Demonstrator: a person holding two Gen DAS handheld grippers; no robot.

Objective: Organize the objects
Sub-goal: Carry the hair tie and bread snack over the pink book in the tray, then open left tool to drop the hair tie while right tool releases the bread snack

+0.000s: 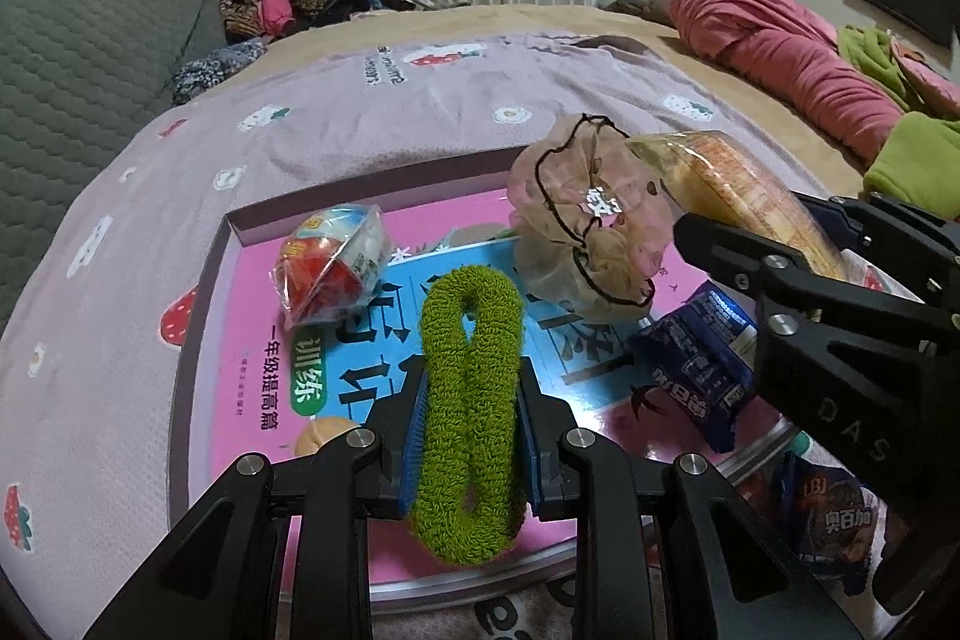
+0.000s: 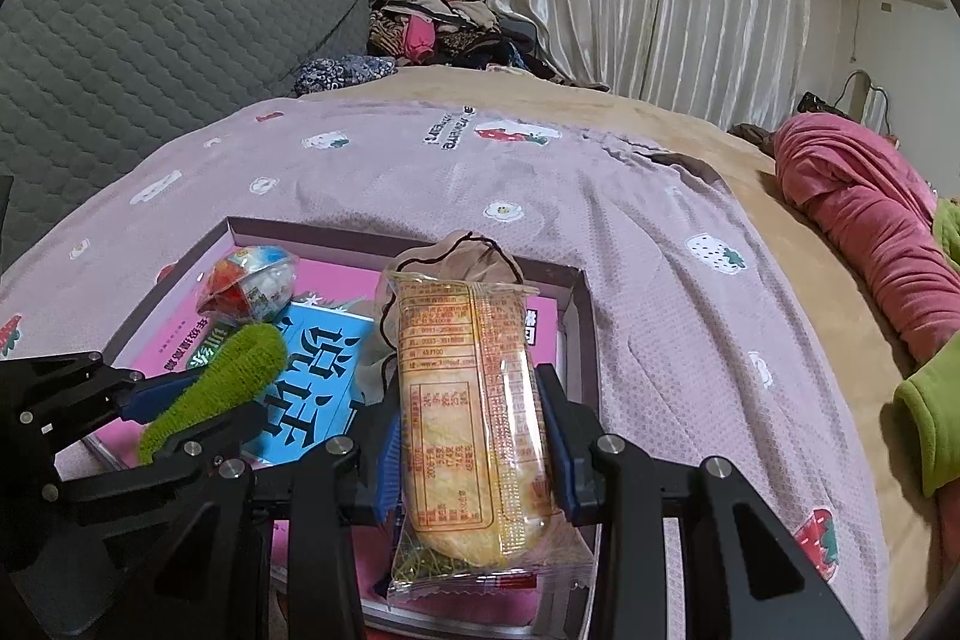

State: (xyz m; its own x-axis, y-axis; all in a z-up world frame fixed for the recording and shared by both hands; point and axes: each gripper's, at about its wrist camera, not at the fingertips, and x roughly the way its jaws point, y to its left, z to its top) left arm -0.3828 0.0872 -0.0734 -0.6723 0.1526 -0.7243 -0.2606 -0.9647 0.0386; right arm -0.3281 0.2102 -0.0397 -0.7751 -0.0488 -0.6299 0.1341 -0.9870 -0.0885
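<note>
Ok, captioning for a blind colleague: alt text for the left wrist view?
The left gripper clamps a green fuzzy scrunchie above a shallow pink box on a bed; the right gripper alongside holds a wrapped rice cracker.

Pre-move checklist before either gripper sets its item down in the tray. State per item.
1. Left gripper shut on green scrunchie: ok.
2. Right gripper shut on rice cracker packet: ok.
3. Both items held above the tray: ok.
4. Free floor in the tray for both: cannot tell; toy capsule, sheer scrunchie and blue snack packet already lie there.
5. Grippers apart from each other: ok.
</note>
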